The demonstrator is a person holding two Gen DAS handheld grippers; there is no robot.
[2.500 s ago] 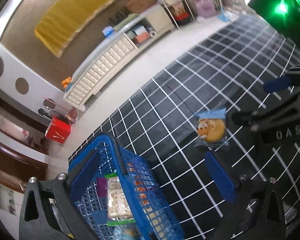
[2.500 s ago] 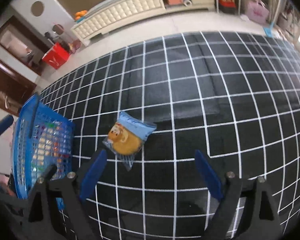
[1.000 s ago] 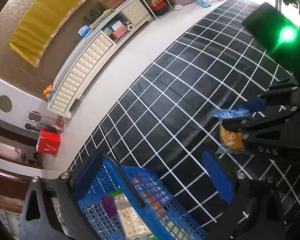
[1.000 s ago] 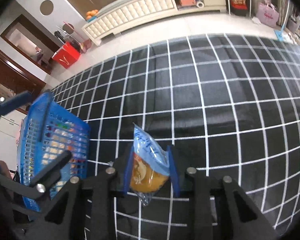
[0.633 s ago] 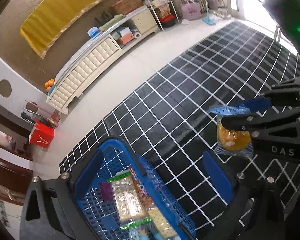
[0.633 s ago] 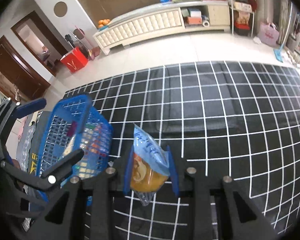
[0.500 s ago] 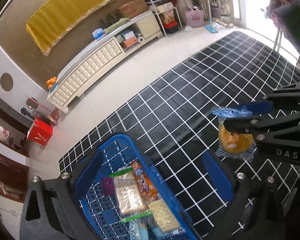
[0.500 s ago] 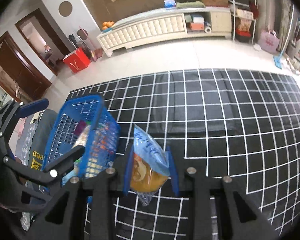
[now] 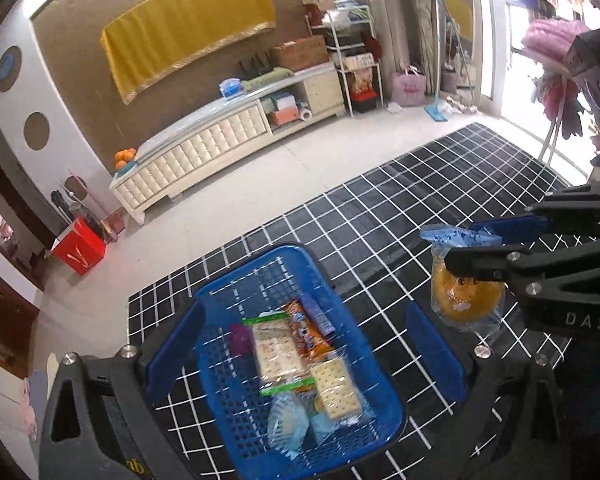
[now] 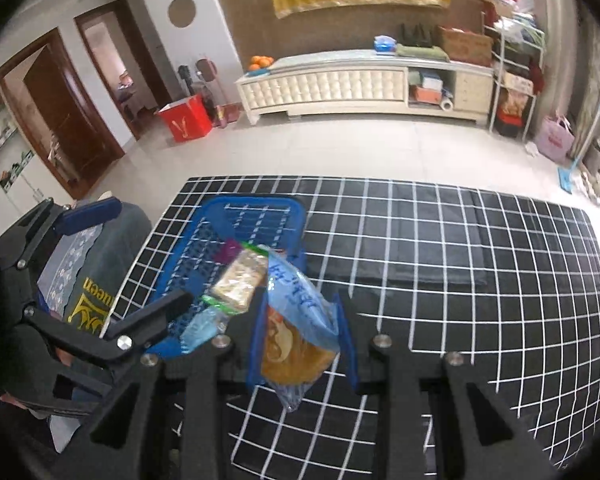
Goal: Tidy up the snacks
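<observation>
Snack bag (image 10: 296, 320) now lifted beside basket (image 9: 236, 300), pinched by right gripper (image 10: 302, 344); left gripper (image 9: 304, 344) spread, bag's underside perhaps hidden.

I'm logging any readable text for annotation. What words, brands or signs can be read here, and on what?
"DAS": on the right tongs, seen from the left wrist.
Yellow lettering on dark fabric: upside down, partly hidden, not readable.
Blue print on the held snack bag: too blurred.
Yellow mark on the red box: a symbol, unclear.
</observation>
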